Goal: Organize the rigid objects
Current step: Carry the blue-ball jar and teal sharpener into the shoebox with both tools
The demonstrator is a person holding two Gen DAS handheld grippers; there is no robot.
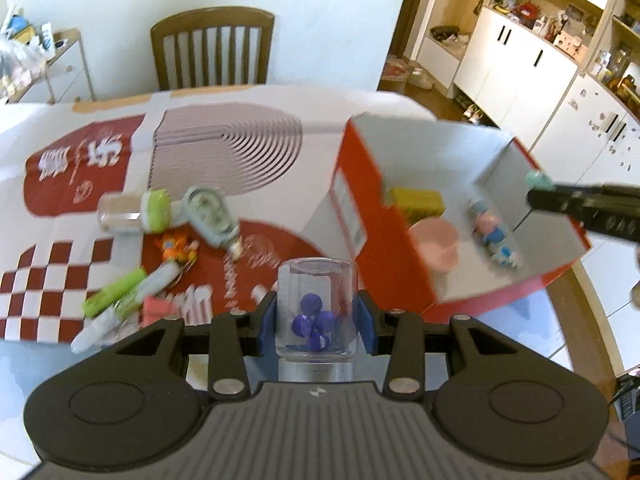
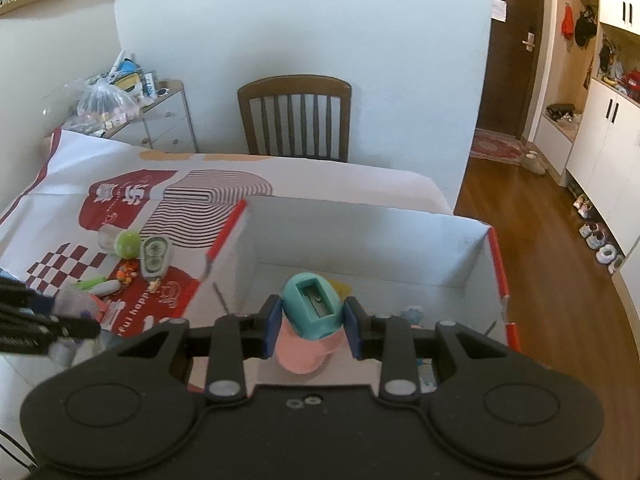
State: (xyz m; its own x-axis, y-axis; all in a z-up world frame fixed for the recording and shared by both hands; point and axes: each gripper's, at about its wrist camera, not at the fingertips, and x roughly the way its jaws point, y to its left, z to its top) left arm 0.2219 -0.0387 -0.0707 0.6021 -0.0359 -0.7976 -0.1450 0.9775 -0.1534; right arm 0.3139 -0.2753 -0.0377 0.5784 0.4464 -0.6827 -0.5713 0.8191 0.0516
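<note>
My left gripper (image 1: 317, 320) is shut on a clear jar (image 1: 317, 312) with purple beads inside, held above the table beside the red box (image 1: 360, 216). My right gripper (image 2: 310, 326) is shut on a teal pencil sharpener (image 2: 312, 308), held over the open box (image 2: 360, 236); it also shows in the left wrist view (image 1: 538, 180). Inside the box lie a pink cup (image 1: 436, 244), a yellow item (image 1: 418, 200) and small figurines (image 1: 490, 228). On the cloth lie a green-lidded jar (image 1: 136, 212), a grey-blue case (image 1: 210, 216), an orange figurine (image 1: 178, 246) and green and white pens (image 1: 116, 300).
A patterned red and white cloth (image 1: 80, 168) covers the table. A wooden chair (image 1: 212, 48) stands at the far side. White cabinets (image 1: 520, 80) and wooden floor (image 2: 540, 240) lie to the right. A drawer unit with bags (image 2: 120, 108) stands at the left.
</note>
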